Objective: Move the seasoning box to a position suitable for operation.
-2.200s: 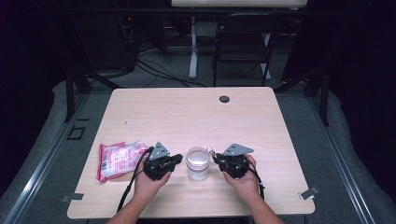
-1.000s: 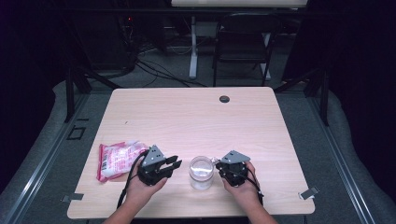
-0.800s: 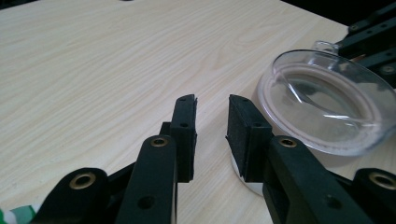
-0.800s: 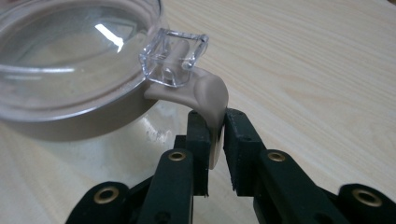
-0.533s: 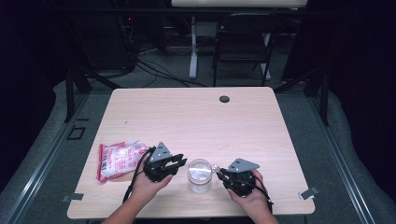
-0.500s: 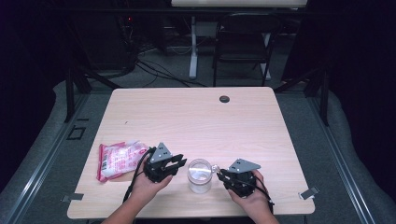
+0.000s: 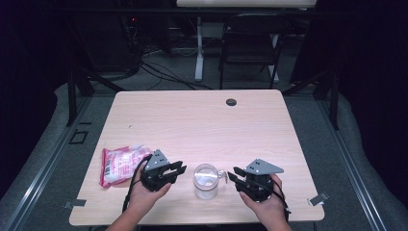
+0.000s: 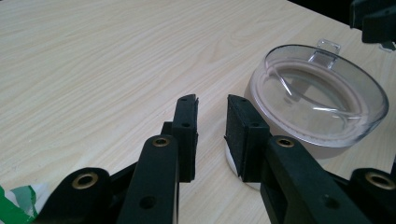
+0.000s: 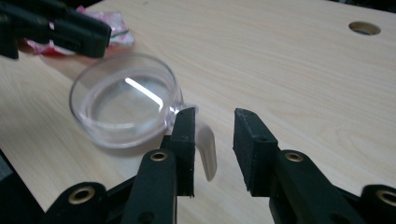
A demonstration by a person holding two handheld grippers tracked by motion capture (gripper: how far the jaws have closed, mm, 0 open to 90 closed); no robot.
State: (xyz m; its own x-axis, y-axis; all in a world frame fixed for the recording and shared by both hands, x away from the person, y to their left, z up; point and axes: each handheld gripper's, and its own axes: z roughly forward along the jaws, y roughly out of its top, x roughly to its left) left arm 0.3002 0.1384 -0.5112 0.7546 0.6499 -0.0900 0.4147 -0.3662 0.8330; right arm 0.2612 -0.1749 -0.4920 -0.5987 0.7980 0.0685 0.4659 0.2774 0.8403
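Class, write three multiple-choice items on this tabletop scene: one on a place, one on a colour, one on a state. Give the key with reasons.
1. Where is the clear jar?
A. between the two grippers
B. at the table's far edge
C. on the packet

2. What colour is the packet?
A. blue
B. pink and red
C. black

3. How do the right gripper's jaws stand?
A. shut on the jar
B. shut on the packet
C. open, holding nothing

Key: A, the jar stands between the left gripper and the right one; B, its wrapper shows pink and red; C, a gap parts the jaws.
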